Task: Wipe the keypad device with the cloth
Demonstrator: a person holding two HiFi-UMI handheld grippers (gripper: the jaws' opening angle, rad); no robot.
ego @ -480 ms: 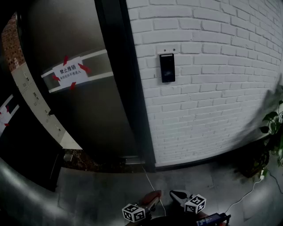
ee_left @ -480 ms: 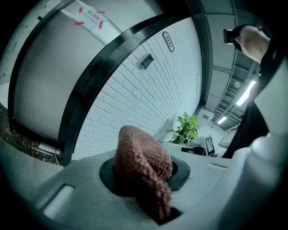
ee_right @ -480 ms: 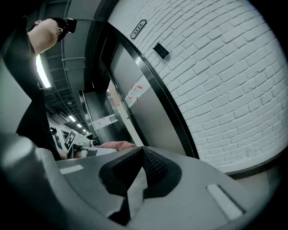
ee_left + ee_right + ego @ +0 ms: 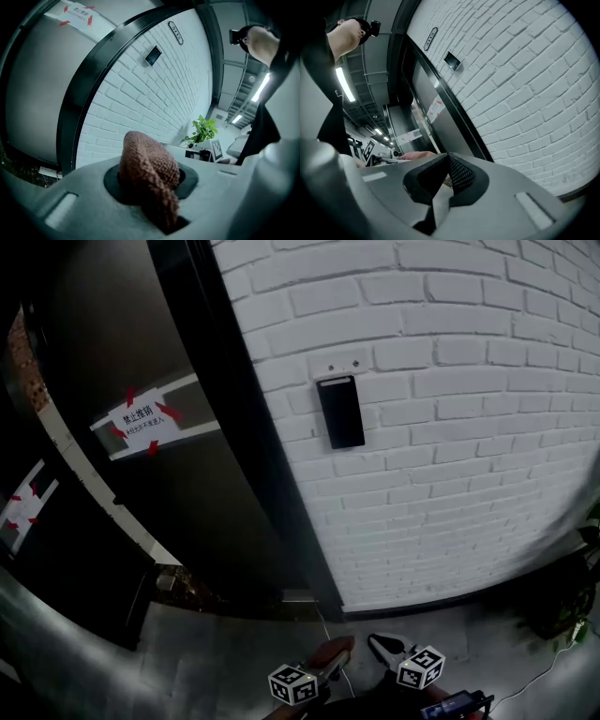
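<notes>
The keypad device is a slim black panel mounted on the white brick wall, well above and apart from both grippers. It shows small in the left gripper view and in the right gripper view. My left gripper sits low at the bottom edge, shut on a brown knitted cloth that bulges out between its jaws. The cloth shows as a brown tip in the head view. Beside it, my right gripper hangs low with its jaws shut and nothing held.
A black door frame stands left of the brick wall, with a dark door carrying a taped paper notice. A thin cable runs along the floor. A potted plant stands further along the wall to the right.
The head view has moved nearer the wall: the keypad looks larger and sits a little left and lower. Both grippers stay low at the bottom edge, the cloth still held.
</notes>
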